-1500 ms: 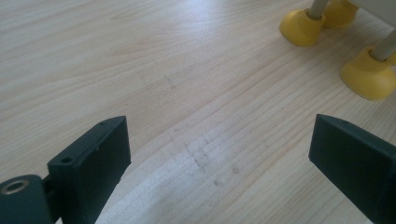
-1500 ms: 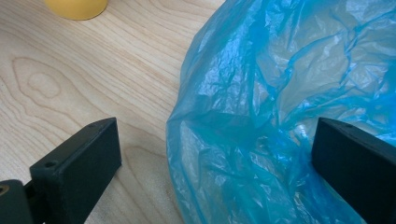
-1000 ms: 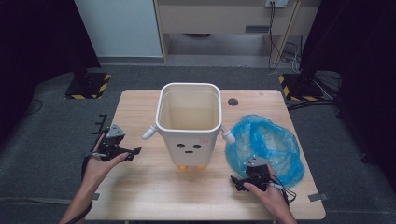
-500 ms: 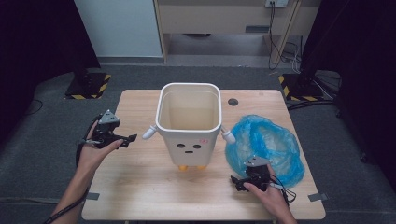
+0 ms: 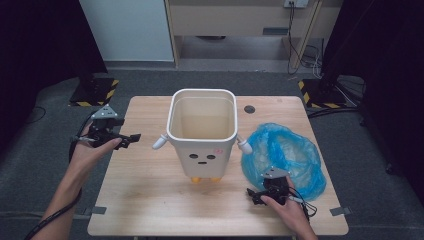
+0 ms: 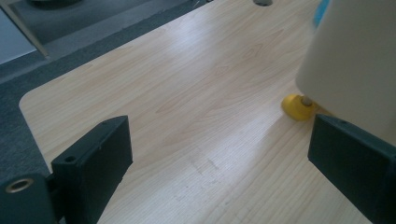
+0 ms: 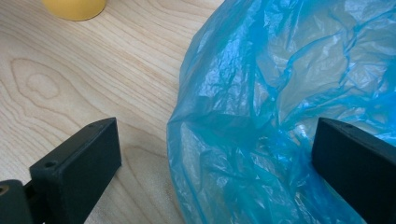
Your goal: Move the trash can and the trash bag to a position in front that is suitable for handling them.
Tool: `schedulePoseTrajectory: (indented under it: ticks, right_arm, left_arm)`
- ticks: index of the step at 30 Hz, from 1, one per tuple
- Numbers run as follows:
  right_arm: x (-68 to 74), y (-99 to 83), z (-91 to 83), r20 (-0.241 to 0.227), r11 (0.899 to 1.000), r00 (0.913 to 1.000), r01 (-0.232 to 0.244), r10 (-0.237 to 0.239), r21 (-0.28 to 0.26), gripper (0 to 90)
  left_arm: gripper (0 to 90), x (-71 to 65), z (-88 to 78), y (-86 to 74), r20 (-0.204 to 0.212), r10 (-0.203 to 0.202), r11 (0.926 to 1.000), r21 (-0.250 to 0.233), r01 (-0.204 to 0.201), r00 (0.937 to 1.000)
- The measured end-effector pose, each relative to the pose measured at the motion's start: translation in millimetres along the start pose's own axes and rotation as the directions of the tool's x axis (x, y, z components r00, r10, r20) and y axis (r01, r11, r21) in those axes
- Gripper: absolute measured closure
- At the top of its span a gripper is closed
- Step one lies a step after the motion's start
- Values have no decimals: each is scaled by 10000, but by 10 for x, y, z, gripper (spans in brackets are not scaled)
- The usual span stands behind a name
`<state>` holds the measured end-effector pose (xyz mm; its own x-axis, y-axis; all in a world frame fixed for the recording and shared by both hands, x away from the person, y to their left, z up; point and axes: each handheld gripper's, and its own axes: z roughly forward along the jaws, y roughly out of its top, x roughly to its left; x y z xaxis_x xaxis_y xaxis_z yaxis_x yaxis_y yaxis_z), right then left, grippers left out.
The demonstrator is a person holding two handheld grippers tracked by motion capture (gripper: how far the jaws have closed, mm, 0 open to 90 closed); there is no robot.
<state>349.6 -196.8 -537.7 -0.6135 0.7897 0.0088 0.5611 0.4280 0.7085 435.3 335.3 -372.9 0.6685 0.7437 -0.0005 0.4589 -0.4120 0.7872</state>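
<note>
Blue bag [image 5: 285, 157]: crinkled thin plastic, between spread right gripper [image 5: 257, 194]; left gripper [image 5: 131, 138] spread.

No readable text, label or number anywhere.

Table [image 5: 150, 200]: pale wood, smooth, matt grain. Bin [image 5: 202, 150]: white plastic, smooth. Bag [image 7: 289, 107] between the right gripper [image 7: 215, 172] jaws: thin blue film, crinkled, glossy.

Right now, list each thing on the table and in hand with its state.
White bin: upright, open, nothing seen inside.
Blue plastic bag: crumpled on the table, right of the bin.
Left hand-held gripper: open, holding nothing, raised left of the bin.
Right hand-held gripper: open, holding nothing, at the bag's edge.
</note>
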Motion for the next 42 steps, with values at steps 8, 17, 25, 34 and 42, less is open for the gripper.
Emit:
schedulePoseTrajectory:
  ticks: [8, 17, 25, 34, 42]
  right_arm:
    - [0, 0, 0, 10, 10000, 10000, -1, 1, 2, 19]
    - [1, 0, 0, 17, 10000, 10000, -10, 10, 1, 19]
    - [2, -1, -1, 25, 10000, 10000, -16, 16, -2, 19]
    - [-1, -1, 0, 4, 10000, 10000, -2, 2, -3, 18]
    - [0, -1, 0, 0, 10000, 10000, -5, 5, 0, 18]
  left_arm:
    - [57, 3, -8, 83, 669, -80, 9999, -69, 85, 9977]
    - [56, -5, -59, 226, 984, -3, 9992, -394, 42, 9952]
    - [61, -52, -170, 455, 1202, 233, 9986, -501, -174, 9925]
    - [59, -216, -262, 709, 1369, 617, 9945, -927, -492, 9887]
    - [53, -341, -284, 901, 1387, 934, 9920, -974, -803, 9859]
